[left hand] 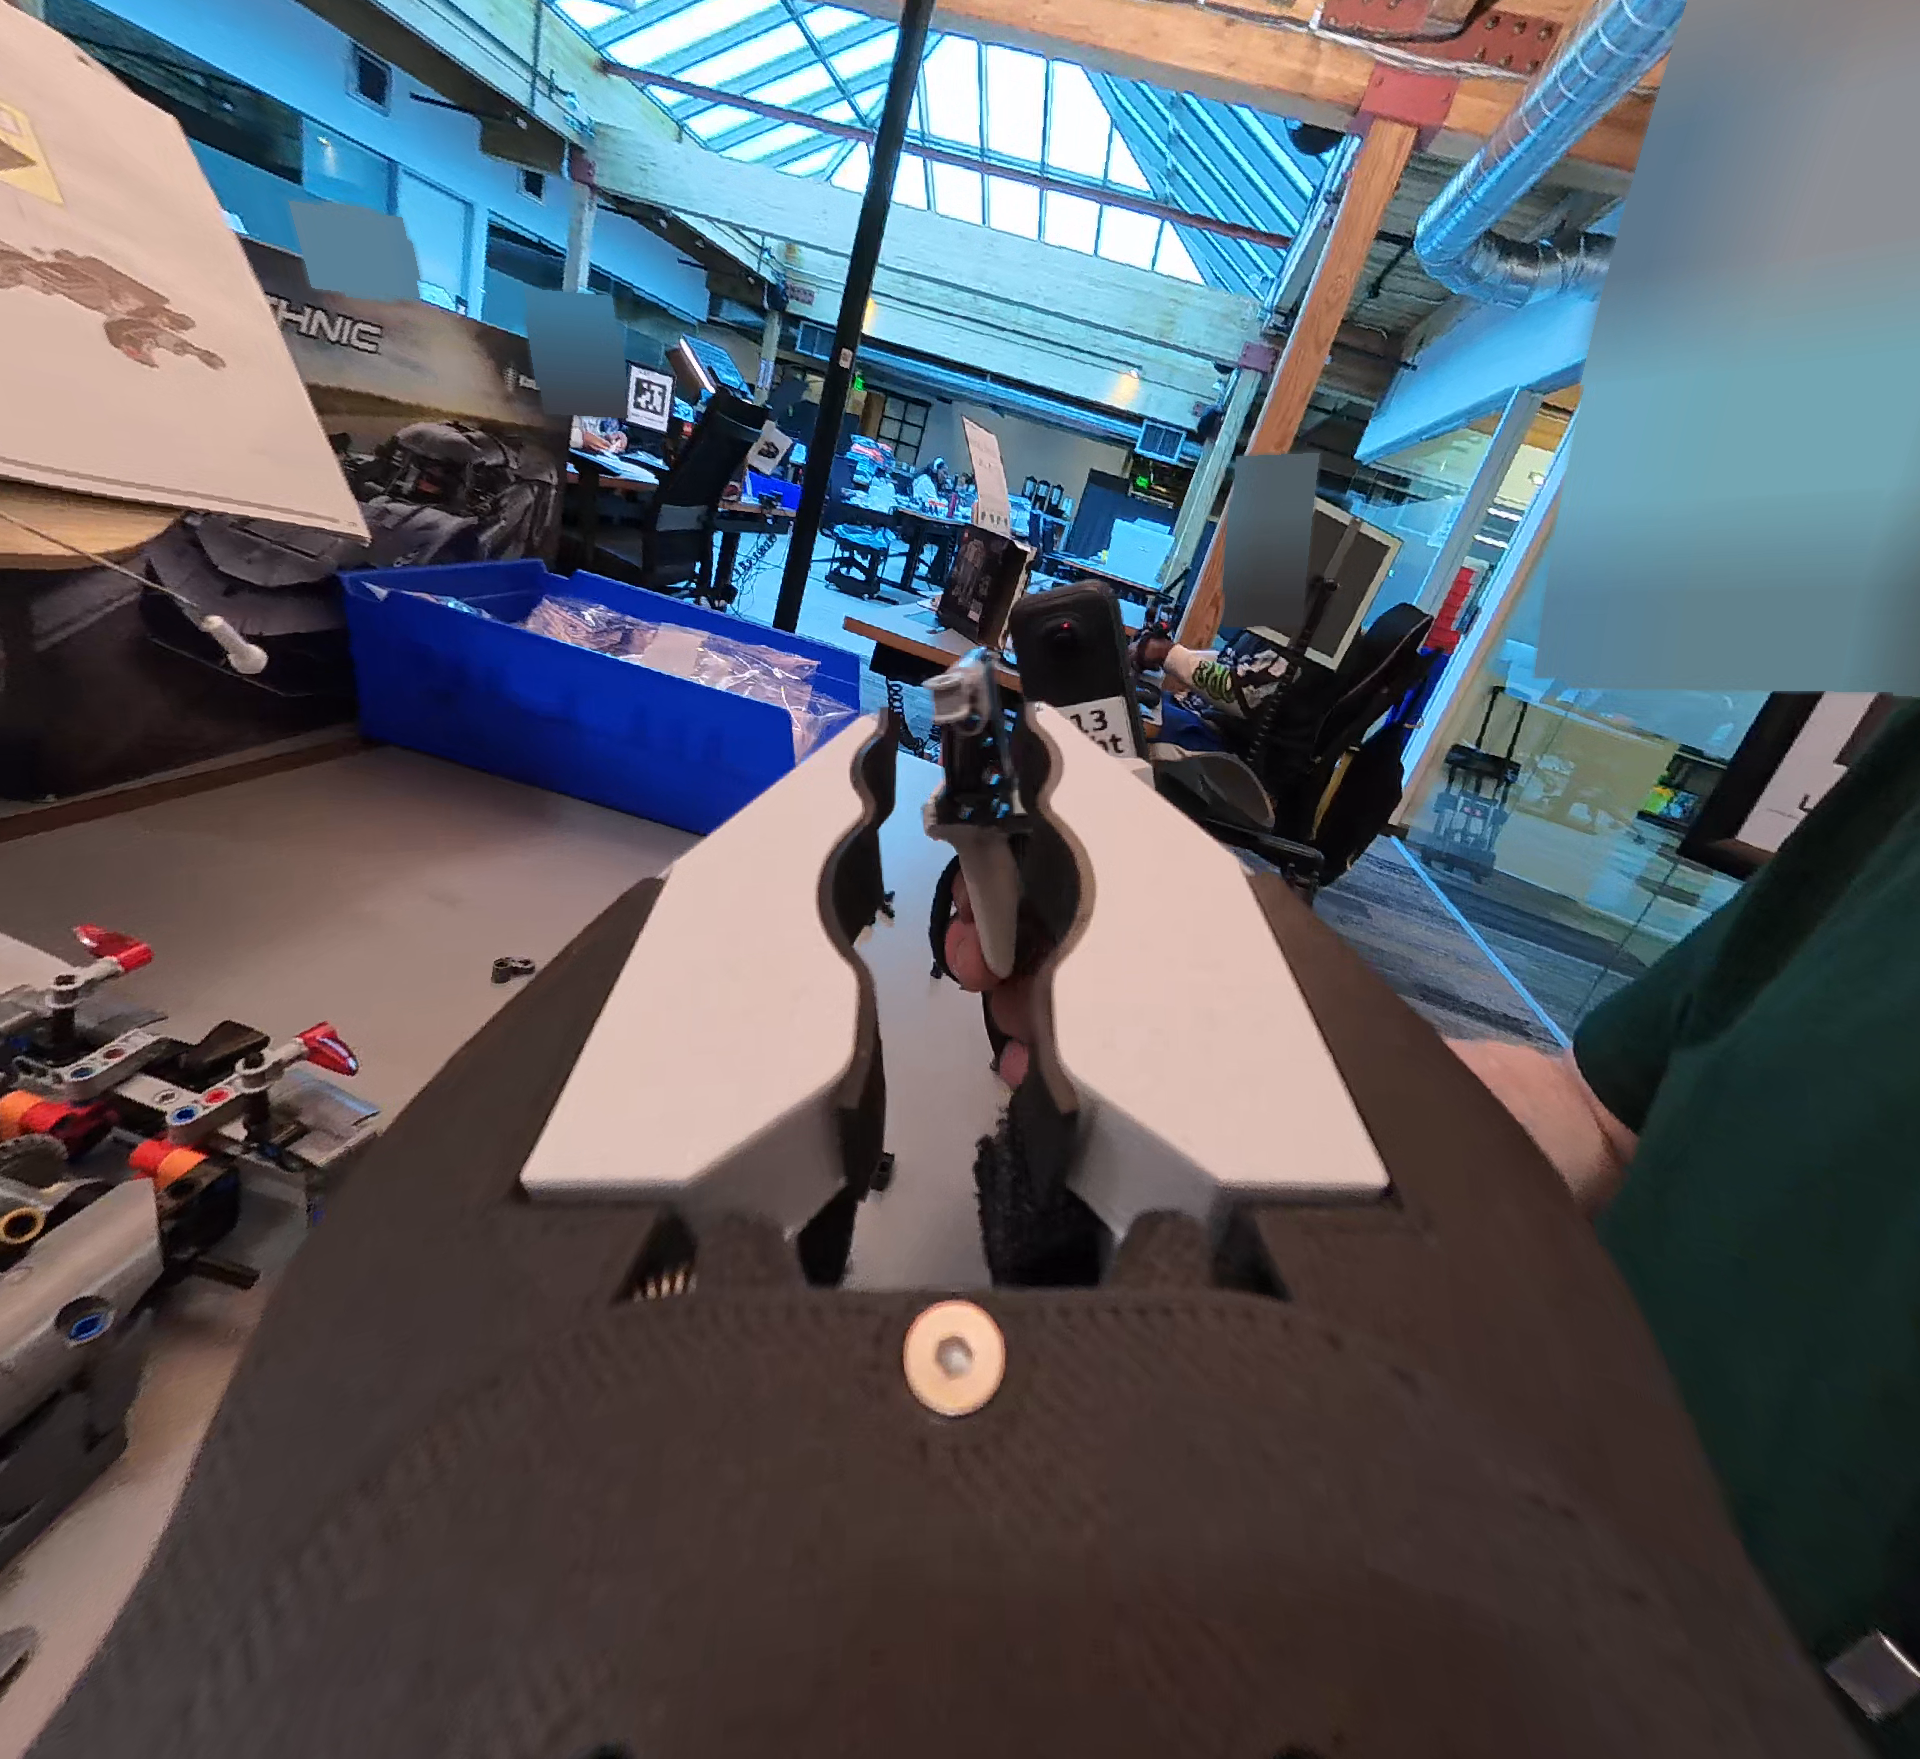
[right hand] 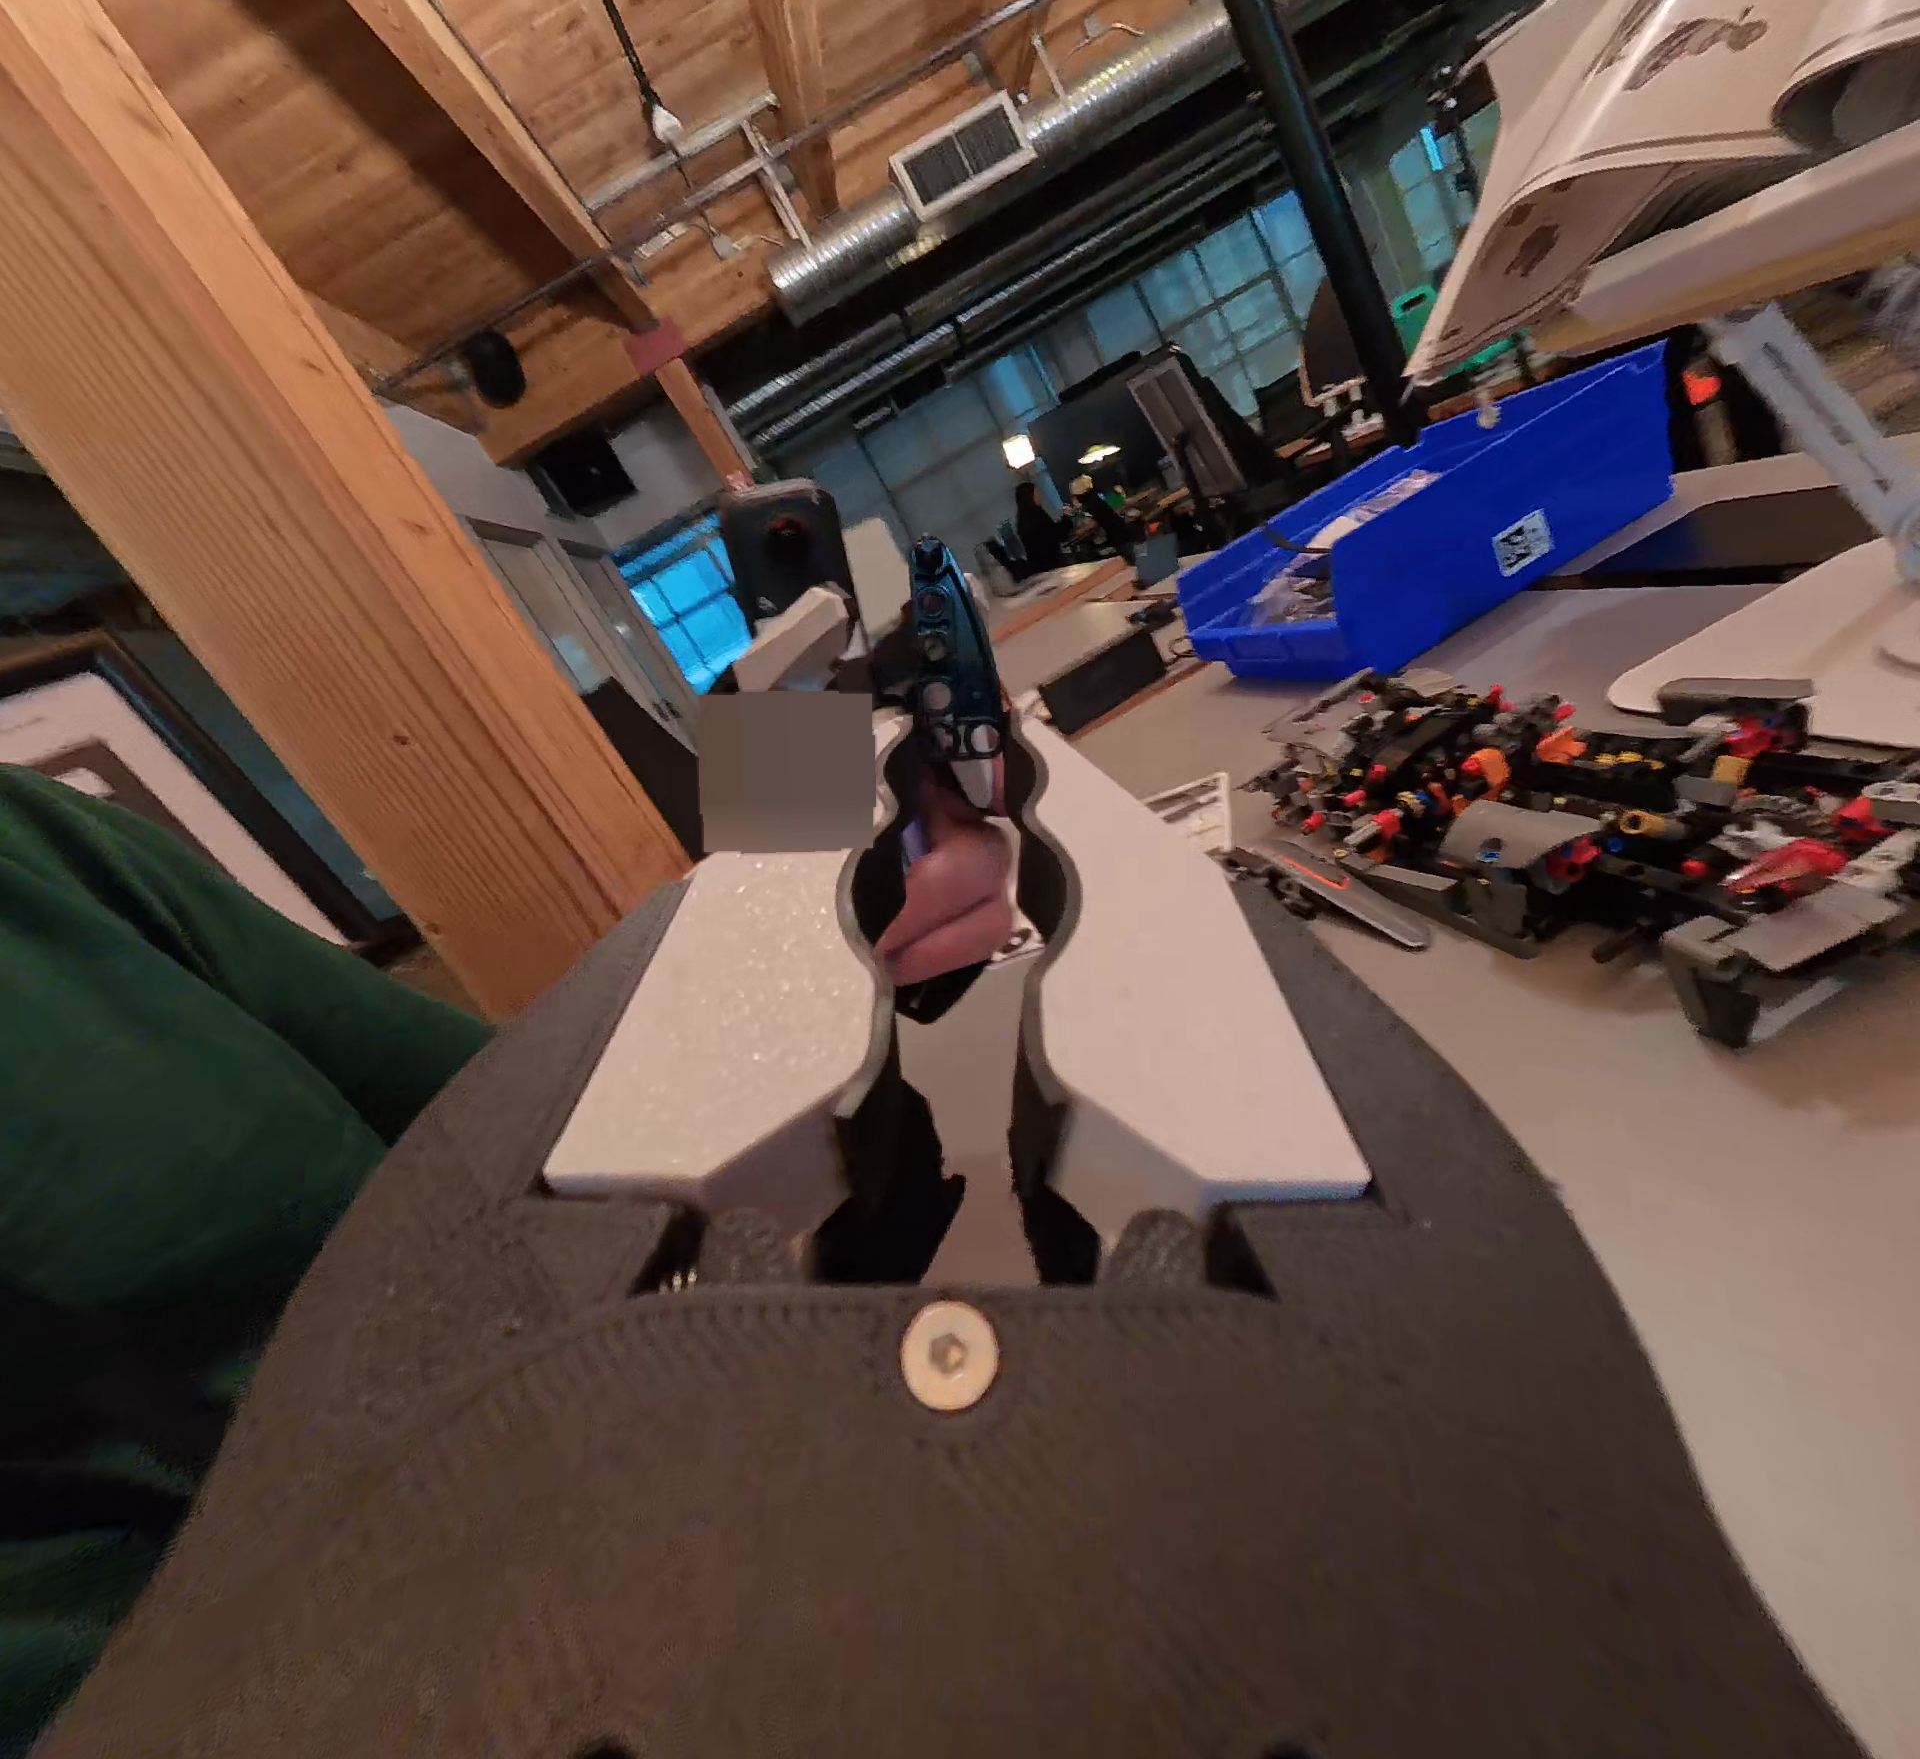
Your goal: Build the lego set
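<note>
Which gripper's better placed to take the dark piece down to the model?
Left, probably. The lego model sits close beside the left gripper, farther off from the right gripper. The dark piece sits at both tips; which one grips it is unclear.

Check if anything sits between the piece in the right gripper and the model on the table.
Nothing visible: the piece is held in the air, with open space toward the model.
</note>
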Motion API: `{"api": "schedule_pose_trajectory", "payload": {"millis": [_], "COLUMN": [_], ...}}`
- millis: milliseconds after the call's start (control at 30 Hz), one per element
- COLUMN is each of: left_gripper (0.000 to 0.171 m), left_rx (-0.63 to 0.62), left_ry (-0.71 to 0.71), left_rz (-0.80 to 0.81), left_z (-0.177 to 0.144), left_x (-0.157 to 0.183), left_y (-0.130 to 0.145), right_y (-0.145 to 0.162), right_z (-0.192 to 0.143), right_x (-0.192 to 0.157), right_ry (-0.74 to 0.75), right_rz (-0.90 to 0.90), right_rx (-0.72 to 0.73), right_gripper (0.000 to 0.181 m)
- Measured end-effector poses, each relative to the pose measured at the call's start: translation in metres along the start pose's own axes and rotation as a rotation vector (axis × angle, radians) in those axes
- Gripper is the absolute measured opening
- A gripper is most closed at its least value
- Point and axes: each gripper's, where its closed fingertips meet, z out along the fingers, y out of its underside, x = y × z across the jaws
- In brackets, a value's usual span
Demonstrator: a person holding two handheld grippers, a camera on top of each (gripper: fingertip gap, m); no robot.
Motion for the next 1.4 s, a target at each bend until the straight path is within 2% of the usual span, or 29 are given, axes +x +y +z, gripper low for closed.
{"api": "schedule_pose_trajectory", "payload": {"millis": [133,233,433,600,833,933,1100,1300,1400], "left_gripper": [0.018,0.009,0.004,0.004,0.004,0.004,0.004,0.005,0.005], "left_rx": [-0.022,-0.01,-0.018,-0.041,-0.025,-0.059,-0.156,-0.287,-0.317], "left_ry": [0.003,0.018,0.09,0.12,0.24,0.28,0.317,0.406,0.398], "left_rz": [0.018,0.017,-0.007,-0.03,-0.211,-0.253,-0.238,-0.244,-0.205], "left_z": [0.006,0.006,0.005,0.004,0.006,0.007,0.008,0.012,0.016], "left_x": [0.005,0.005,0.012,0.011,0.013,0.014,0.015,0.028,0.03], "left_y": [0.003,0.001,0.002,-0.001,-0.003,0.001,0.007,0.018,0.022], "right_y": [0.006,0.009,0.014,0.01,0.0,-0.006,-0.01,0.009,0.017], "right_z": [0.005,0.008,0.009,0.0,-0.002,-0.004,-0.004,-0.003,-0.002], "right_x": [-0.004,-0.008,-0.011,-0.013,-0.013,-0.017,-0.024,-0.028,-0.025], "right_ry": [0.022,0.007,0.002,0.032,0.134,0.142,0.082,-0.038,-0.031], "right_rz": [-0.082,-0.081,-0.077,-0.14,-0.343,-0.423,-0.396,-0.33,-0.346], "right_rx": [-0.046,-0.052,-0.09,-0.125,-0.187,-0.224,-0.306,-0.496,-0.541], "right_gripper": [0.013,0.013,0.018,0.021,0.031,0.031,0.031,0.019,0.012]}}
